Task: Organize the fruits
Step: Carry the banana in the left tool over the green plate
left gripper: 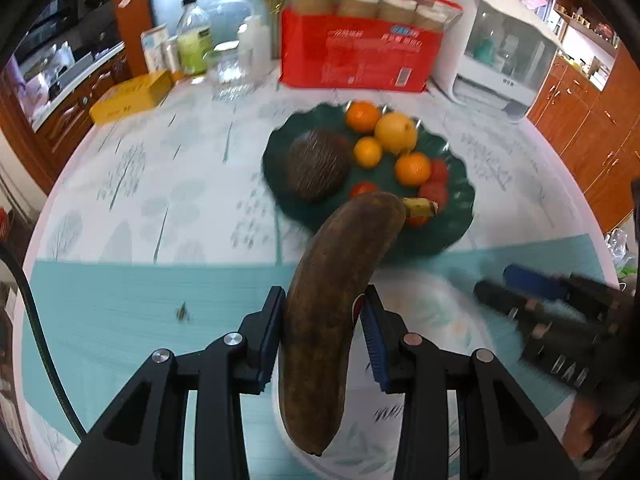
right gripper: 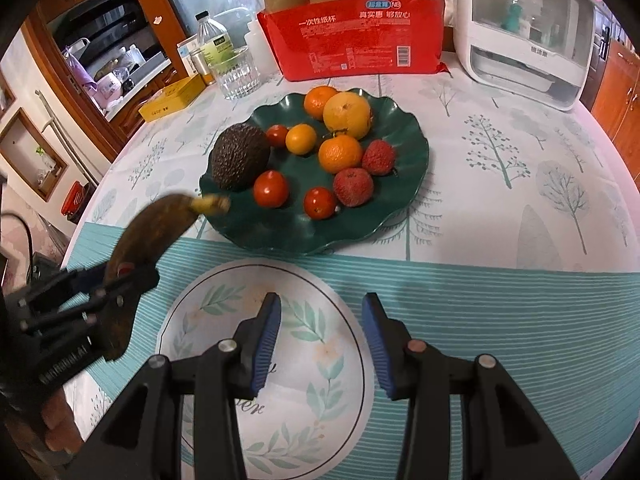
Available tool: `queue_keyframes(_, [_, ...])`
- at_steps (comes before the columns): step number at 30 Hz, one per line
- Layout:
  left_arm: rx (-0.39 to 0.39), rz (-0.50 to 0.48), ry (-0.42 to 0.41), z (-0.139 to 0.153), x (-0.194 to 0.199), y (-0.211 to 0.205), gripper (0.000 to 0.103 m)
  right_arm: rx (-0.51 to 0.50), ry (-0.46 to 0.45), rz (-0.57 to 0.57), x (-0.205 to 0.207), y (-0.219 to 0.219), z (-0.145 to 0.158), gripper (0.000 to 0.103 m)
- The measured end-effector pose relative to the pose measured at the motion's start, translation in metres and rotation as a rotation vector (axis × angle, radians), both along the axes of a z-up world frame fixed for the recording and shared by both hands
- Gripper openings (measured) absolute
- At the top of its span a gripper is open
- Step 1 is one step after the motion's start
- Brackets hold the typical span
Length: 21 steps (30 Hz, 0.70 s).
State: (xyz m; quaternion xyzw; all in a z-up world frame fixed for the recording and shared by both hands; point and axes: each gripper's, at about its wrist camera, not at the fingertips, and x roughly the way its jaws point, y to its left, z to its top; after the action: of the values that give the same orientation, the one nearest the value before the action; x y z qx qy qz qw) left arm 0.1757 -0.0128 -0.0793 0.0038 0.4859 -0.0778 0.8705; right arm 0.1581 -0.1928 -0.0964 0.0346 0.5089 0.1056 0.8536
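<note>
Item: browned banana (left gripper: 332, 300), held aloft in the left gripper (left gripper: 324, 316), jaws pinching its middle, both blue pads pressed to its flanks; lower centre of the left wrist view, stem end pointing up-frame toward the green plate (left gripper: 280, 184). In the right wrist view the same banana sits at left of frame, stem just beside that plate's near-left rim. Item: green scalloped plate, centre of both views, holding an avocado (right gripper: 240, 156) at its left, oranges (right gripper: 340, 152) and a larger yellow fruit (right gripper: 346, 114) toward the back, small red tomatoes (right gripper: 271, 188) and two lychees (right gripper: 353, 187) toward the front. Item: white leaf-patterned plate (right gripper: 200, 304), lower centre of the right wrist view, bare, on a teal striped mat (right gripper: 480, 320). Item: right gripper (right gripper: 324, 340), jaws spread with nothing between them, hovering above the white plate. Background, upper frame: red paper-cup pack (right gripper: 352, 40), white appliance (right gripper: 520, 24), glass (right gripper: 236, 76), yellow box (right gripper: 172, 96). Step in hand, as judged: carrying the banana to a resting place, probably the green plate, though the white one cannot be ruled out. Handling advice: the fruit looks very ripe and soft, so grip pressure should stay gentle. If the green plate, aim for the vacant front-left patch between avocado and rim, lower until the fruit lies flat, then release, avoiding a nudge that would roll the tomatoes. Keep the right gripper clear of the path.
</note>
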Motion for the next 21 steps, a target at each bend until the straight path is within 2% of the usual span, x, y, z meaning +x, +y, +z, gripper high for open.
queue_keyframes(7, [-0.003,0.014,-0.043,0.036,0.057,-0.021,0.036,-0.014,-0.045,-0.022,0.02,-0.008,0.016,0.042])
queue_keyframes(12, [-0.029,0.051,-0.035,0.045,0.101,-0.03,0.036,-0.004,-0.069,-0.06,0.043,-0.02,0.026,0.042])
queue_keyframes(17, [-0.046,0.114,0.015,0.025,0.133,-0.042,0.036,0.012,-0.064,-0.094,0.06,-0.028,0.022,0.042])
queue_keyframes(21, [-0.044,0.131,0.067,0.001,0.141,-0.056,0.036,0.005,-0.061,-0.117,0.073,-0.032,0.017,0.042])
